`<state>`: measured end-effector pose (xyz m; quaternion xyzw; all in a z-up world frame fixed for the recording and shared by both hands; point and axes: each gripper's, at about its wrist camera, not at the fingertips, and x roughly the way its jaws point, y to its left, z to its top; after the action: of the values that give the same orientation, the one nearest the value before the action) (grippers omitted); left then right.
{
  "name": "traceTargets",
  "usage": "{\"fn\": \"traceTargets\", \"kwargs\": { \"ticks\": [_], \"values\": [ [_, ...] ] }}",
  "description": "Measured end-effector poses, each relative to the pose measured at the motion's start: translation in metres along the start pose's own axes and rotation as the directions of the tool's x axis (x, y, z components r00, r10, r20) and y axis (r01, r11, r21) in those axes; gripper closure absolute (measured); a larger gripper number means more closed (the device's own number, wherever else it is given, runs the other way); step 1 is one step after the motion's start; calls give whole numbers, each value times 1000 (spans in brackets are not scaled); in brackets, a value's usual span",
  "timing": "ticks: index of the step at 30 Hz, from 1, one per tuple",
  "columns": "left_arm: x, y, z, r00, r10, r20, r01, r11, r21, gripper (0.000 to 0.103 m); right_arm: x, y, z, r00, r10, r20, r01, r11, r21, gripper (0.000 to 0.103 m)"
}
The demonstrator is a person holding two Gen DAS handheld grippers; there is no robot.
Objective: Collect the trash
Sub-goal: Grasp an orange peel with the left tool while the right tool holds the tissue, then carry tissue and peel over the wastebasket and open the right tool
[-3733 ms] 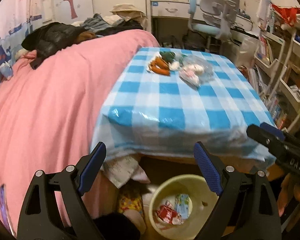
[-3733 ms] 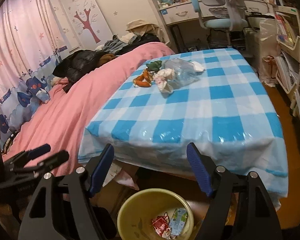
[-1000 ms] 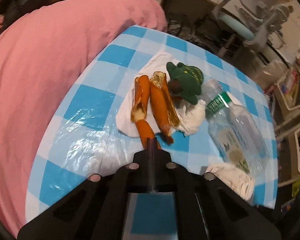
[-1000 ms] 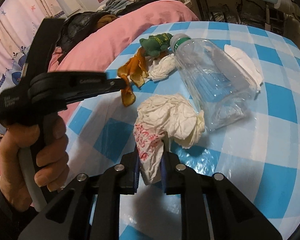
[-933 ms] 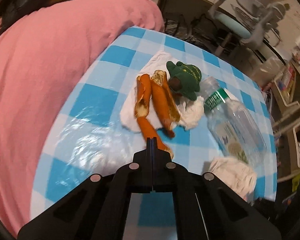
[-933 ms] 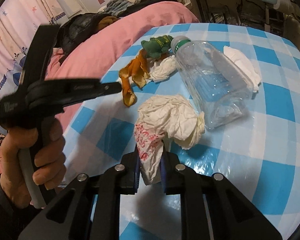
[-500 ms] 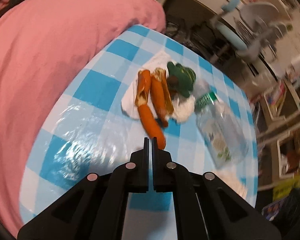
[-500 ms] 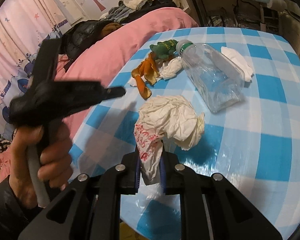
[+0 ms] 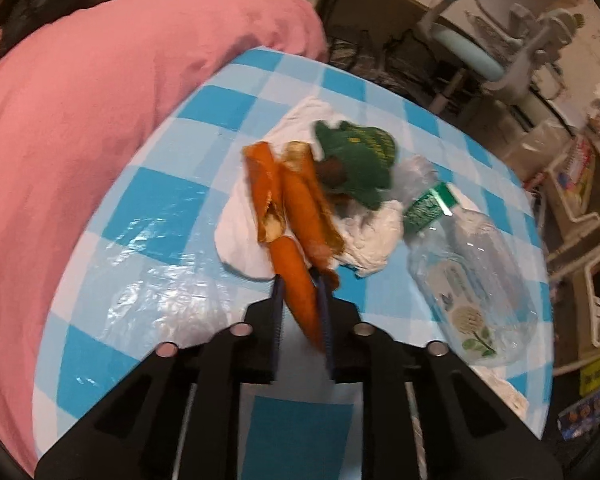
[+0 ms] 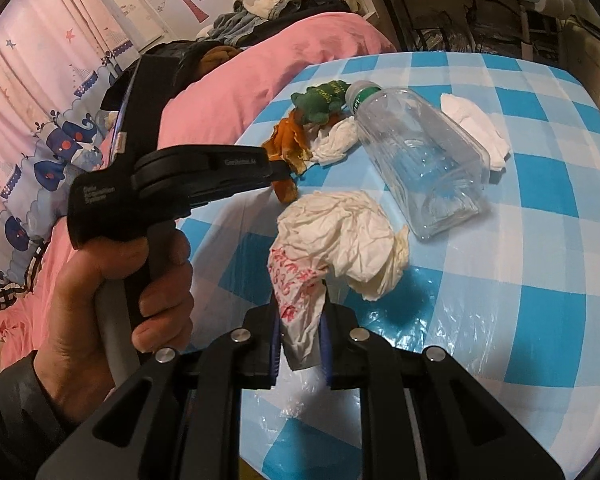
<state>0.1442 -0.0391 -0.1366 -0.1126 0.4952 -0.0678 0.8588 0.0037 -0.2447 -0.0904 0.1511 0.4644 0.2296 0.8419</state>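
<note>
On the blue-checked table [image 9: 160, 200] lie strips of orange peel [image 9: 290, 256] on a white tissue [image 9: 240, 232], beside a green crumpled wrapper [image 9: 356, 160] and a clear plastic bottle [image 9: 468, 280]. My left gripper [image 9: 299, 280] points down at the peel. Its jaws are opening, and the nearest strip's tip lies between them without being pinched. In the right wrist view a hand [image 10: 112, 292] carries that left gripper [image 10: 284, 174] over the peel [image 10: 288, 140]. My right gripper [image 10: 300, 308] is shut on a crumpled white paper wrapper with red print [image 10: 340, 232].
A pink bed cover [image 9: 80, 120] borders the table on the left. Another white tissue [image 10: 476, 128] lies beyond the bottle [image 10: 420, 148]. A desk chair [image 9: 500, 20] and shelves [image 9: 580, 200] stand behind and to the right of the table.
My left gripper has come back in close over the peel, and its shut jaws have parted around the nearest strip. The right gripper keeps its grip on the paper wrapper.
</note>
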Motion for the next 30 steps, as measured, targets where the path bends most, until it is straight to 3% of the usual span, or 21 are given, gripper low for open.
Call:
{"fn": "traceTargets", "kwargs": {
  "ticks": [7,13,18,23,30],
  "values": [
    [-21,5,-2,996,-86,10,85,996,22,96,-7,1,-6,1000,1,10,-1,1000,3,87],
    [-52,5,-16,998,-52,37,48,995,84,96,-13,9,-8,1000,-5,29,5,1000,-8,87],
    [-93,7,-34,994,-37,103,24,992,125,96,-20,27,-14,998,-40,57,44,997,-58,87],
    [-131,16,-57,987,-57,148,39,992,118,96,-29,51,-28,991,-95,93,108,984,-144,87],
    [-163,26,-96,984,-58,166,37,991,128,96,-45,70,-59,985,-118,127,140,974,-181,87]
  ]
}}
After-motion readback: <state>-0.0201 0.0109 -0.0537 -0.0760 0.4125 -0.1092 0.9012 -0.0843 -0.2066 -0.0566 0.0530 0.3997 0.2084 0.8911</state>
